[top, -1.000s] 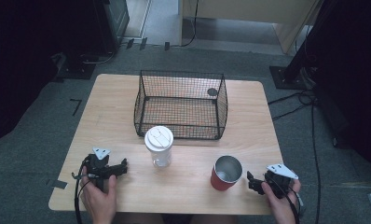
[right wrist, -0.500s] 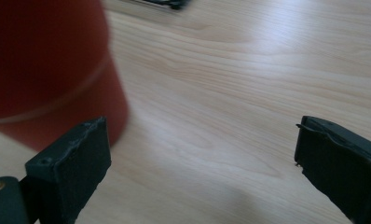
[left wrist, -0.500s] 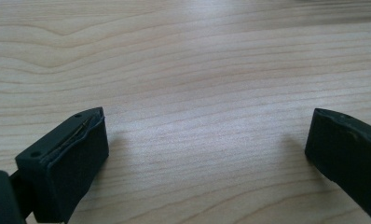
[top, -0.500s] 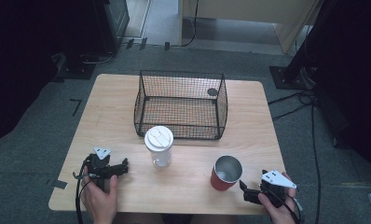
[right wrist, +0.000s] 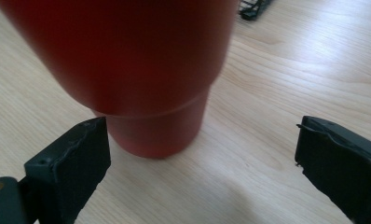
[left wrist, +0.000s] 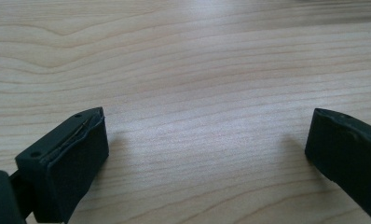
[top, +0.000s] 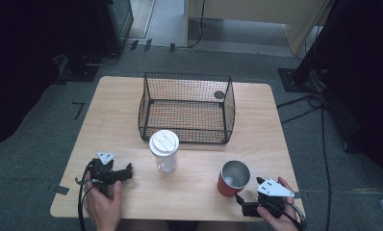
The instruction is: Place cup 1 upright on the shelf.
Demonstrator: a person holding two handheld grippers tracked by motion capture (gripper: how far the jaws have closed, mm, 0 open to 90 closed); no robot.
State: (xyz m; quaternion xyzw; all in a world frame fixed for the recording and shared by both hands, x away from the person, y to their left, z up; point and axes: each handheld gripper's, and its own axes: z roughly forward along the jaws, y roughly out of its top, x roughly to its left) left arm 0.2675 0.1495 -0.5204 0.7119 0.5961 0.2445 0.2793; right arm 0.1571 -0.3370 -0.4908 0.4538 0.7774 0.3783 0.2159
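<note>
Your right gripper (top: 243, 208) has slid down toward your edge of the table (top: 117, 115) and is now pointing at the red cup (top: 234, 178) from just beside it. Your left gripper (top: 124, 174) is sitting where it was before.

In the right gripper view, the red cup (right wrist: 141, 70) is standing upright right in front of the jaws. The jaws are spread wide, and they are not touching the cup. The cup is showing a shiny silver inside from above.

Your left gripper (left wrist: 207, 154) is resting low over bare wood, with its jaws wide apart and nothing between them.

A clear cup with a white lid (top: 164, 149) is standing between your two hands. A black wire basket (top: 185, 107) is sitting behind it, near the far side of the table.
</note>
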